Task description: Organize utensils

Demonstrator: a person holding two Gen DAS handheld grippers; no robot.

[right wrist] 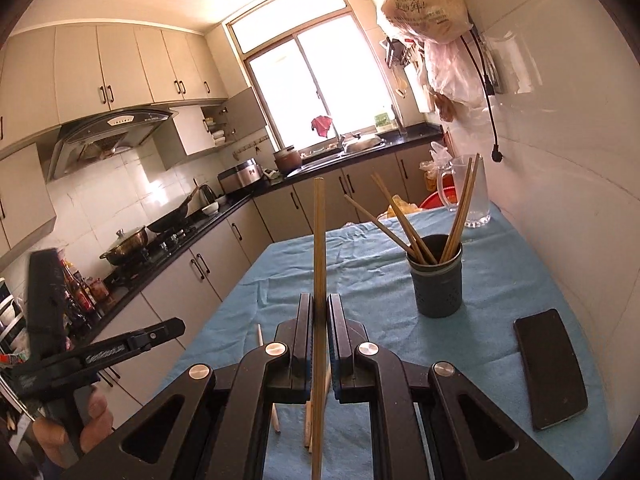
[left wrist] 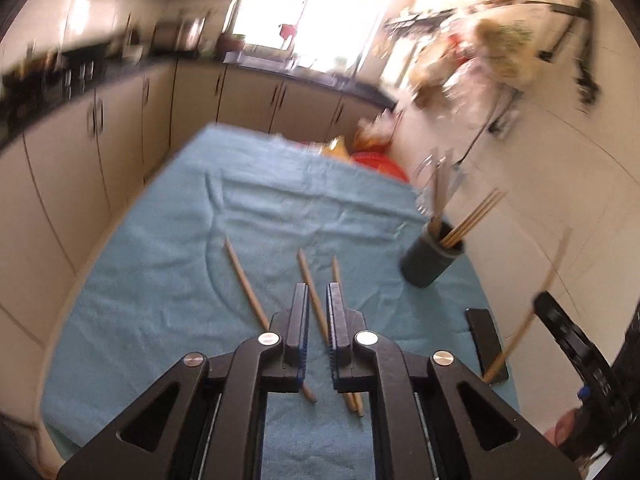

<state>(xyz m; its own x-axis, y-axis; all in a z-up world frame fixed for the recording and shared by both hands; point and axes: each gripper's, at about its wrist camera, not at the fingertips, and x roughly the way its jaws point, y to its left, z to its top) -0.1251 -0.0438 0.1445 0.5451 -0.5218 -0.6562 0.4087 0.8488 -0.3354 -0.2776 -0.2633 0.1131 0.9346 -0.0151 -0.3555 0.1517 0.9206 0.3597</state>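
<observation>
The right gripper (right wrist: 319, 328) pinches one upright chopstick (right wrist: 319, 240) at frame centre, well short of the grey holder (right wrist: 438, 280) at right, so it could pivot and miss, while the left gripper (left wrist: 318, 312) hovers slightly parted over loose chopsticks (left wrist: 246, 284)

I was working in a home kitchen: cream wall cabinets (right wrist: 120, 68) hung over a range hood (right wrist: 108, 136), a wok (right wrist: 172, 216) and a lidded pot (right wrist: 126, 246) sat on the gas hob, and a sink (right wrist: 352, 146) lay beneath the bright window (right wrist: 316, 76).
</observation>
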